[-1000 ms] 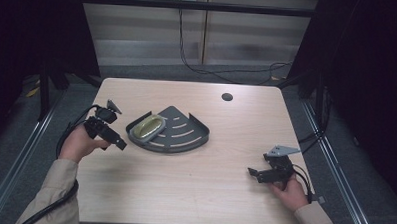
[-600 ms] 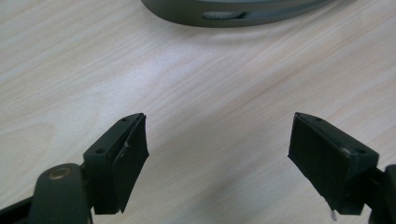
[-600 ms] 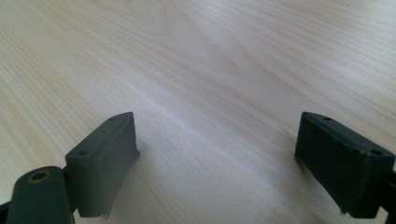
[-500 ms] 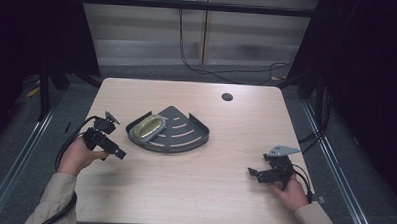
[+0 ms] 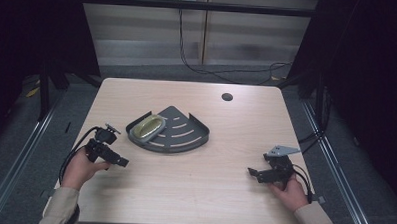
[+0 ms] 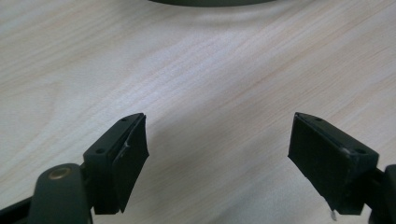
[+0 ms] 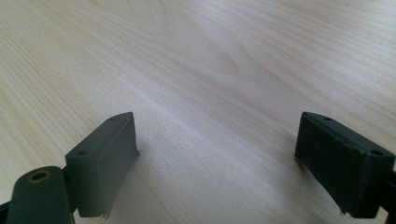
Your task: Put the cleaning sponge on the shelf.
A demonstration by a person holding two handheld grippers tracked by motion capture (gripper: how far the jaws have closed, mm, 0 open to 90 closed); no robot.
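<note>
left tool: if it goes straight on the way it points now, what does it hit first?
Probably the dark corner tray: in the left gripper view the open left tool faces bare table, with the tray's edge ahead. Depth is unclear.

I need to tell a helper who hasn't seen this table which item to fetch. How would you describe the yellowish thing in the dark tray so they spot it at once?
On the light wooden table, find the dark fan-shaped tray left of centre. At its left end lies an oval, olive-yellow bar. It is the one pale, rounded thing on the slotted dark tray; the left gripper nearby is black and angular.
</note>
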